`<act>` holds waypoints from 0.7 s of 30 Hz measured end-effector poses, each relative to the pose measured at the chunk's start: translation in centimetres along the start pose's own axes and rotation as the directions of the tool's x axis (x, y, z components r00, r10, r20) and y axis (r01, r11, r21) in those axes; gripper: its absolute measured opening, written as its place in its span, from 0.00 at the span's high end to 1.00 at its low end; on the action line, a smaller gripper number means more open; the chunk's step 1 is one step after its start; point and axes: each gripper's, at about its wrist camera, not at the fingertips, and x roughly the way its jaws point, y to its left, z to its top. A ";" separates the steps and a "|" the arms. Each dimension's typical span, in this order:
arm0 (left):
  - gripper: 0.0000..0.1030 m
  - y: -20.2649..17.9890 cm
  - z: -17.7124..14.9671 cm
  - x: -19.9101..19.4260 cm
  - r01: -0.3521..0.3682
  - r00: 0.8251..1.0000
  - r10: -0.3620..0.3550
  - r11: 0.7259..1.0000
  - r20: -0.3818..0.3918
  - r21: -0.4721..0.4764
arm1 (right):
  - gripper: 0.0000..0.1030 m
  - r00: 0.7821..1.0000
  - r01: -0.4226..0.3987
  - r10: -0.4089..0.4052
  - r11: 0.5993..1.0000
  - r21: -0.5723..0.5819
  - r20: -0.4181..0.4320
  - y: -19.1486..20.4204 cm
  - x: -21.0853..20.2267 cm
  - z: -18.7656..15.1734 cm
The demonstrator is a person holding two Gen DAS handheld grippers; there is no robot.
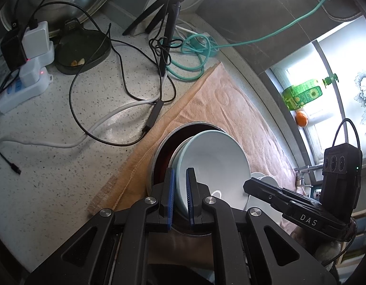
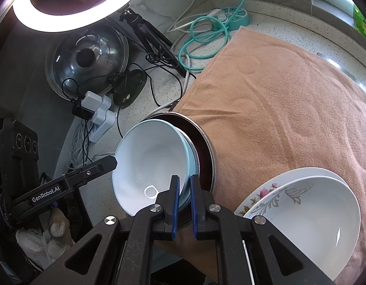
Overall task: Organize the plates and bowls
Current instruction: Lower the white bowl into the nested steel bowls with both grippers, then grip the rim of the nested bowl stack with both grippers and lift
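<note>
A pale blue bowl is tilted, nested over a second pale bowl, partly inside a round metal tin with a dark inside. My left gripper is shut on the bowl's near rim. My right gripper is shut on the opposite rim of the same bowl; the tin lies behind it. The right gripper's body shows in the left wrist view, and the left one's in the right wrist view. A white bowl sits on a flowered plate at lower right.
A tan towel covers the speckled counter. Black and white cables, chargers on a power strip, a tripod, a teal cord, a pot lid and a dark dish crowd the back.
</note>
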 end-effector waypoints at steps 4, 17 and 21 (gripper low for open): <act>0.92 0.1 0.0 -0.1 0.000 1.000 0.000 1.000 -0.001 0.002 | 0.91 1.000 -0.002 0.001 1.000 0.006 0.013 0.1 -0.3 0.0; 0.92 2.6 0.4 -2.4 -0.016 0.997 0.017 1.000 0.072 -0.016 | 0.88 0.994 -0.025 0.010 0.991 0.129 0.112 -2.4 -2.0 -1.2; 0.92 2.8 0.4 -2.0 -0.019 0.998 0.019 1.000 0.065 0.001 | 0.88 0.991 -0.026 0.004 0.986 0.167 0.131 -3.2 -2.0 -1.5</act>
